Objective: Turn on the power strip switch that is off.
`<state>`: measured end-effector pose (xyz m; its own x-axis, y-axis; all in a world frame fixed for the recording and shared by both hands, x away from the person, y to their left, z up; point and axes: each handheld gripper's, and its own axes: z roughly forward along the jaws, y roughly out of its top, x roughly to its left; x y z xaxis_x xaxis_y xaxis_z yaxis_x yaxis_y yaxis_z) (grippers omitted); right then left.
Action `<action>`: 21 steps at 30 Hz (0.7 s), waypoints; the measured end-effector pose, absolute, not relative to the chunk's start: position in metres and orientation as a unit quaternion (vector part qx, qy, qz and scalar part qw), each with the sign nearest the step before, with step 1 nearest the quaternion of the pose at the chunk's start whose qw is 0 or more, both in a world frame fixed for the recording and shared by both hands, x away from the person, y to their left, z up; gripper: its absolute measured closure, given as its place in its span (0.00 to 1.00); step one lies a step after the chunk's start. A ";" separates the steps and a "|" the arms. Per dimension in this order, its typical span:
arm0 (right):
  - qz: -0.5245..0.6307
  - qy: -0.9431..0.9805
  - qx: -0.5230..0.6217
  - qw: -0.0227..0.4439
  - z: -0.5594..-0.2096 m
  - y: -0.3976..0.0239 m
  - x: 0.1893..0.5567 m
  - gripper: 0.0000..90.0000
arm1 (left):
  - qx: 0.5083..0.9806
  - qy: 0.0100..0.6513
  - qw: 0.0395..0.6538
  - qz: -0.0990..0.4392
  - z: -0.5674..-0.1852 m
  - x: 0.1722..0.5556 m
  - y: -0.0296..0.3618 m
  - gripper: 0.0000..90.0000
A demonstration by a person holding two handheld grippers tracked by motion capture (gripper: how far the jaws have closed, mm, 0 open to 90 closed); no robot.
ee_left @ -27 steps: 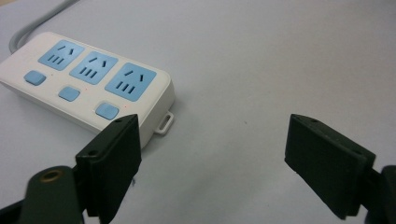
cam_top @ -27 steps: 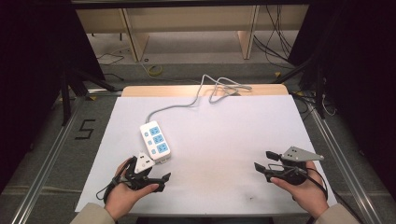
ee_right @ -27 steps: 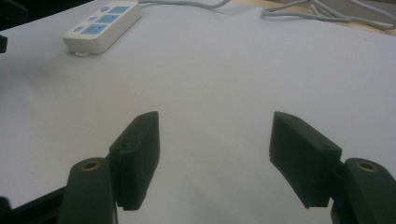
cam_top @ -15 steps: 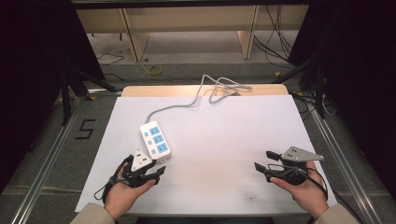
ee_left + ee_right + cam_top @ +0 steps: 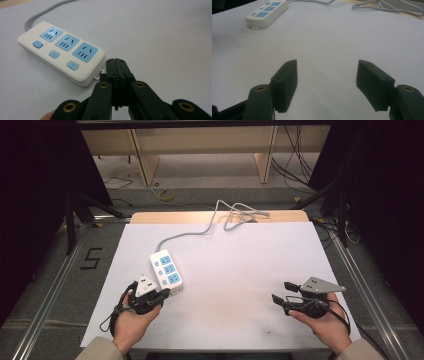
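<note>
A white power strip (image 5: 166,268) with three blue sockets and blue buttons lies on the left half of the white table (image 5: 240,265). Its grey cable (image 5: 200,232) runs to the far edge. In the high view my left gripper (image 5: 162,295) rests just in front of the strip's near end. In the left gripper view the left gripper (image 5: 117,65) has its jaws pressed together with nothing between them, right beside the strip's (image 5: 62,50) near corner. My right gripper (image 5: 281,292) sits low at the right front, open (image 5: 327,75) and empty, pointing toward the distant strip (image 5: 267,13).
The cable loops in a loose coil (image 5: 242,214) at the table's far wooden edge (image 5: 215,217). Metal rails (image 5: 50,285) flank the table, with dark curtains on both sides. A "5" mark (image 5: 92,257) is on the floor at the left.
My left gripper has crept a little farther from the person, toward the near end of the power strip. The right gripper has stayed put.
</note>
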<state>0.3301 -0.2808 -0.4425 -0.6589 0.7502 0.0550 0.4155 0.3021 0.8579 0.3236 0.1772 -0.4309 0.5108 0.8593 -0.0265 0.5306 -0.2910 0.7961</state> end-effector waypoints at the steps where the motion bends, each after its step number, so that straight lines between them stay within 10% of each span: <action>1: 0.459 0.786 0.371 0.182 -0.443 -0.281 0.330 0.38 | 0.775 0.450 0.391 0.210 -0.431 0.324 0.177 1.00; 21: 0.458 0.788 0.371 0.182 -0.443 -0.280 0.330 0.38 | 0.762 0.475 0.384 0.213 -0.427 0.342 0.177 1.00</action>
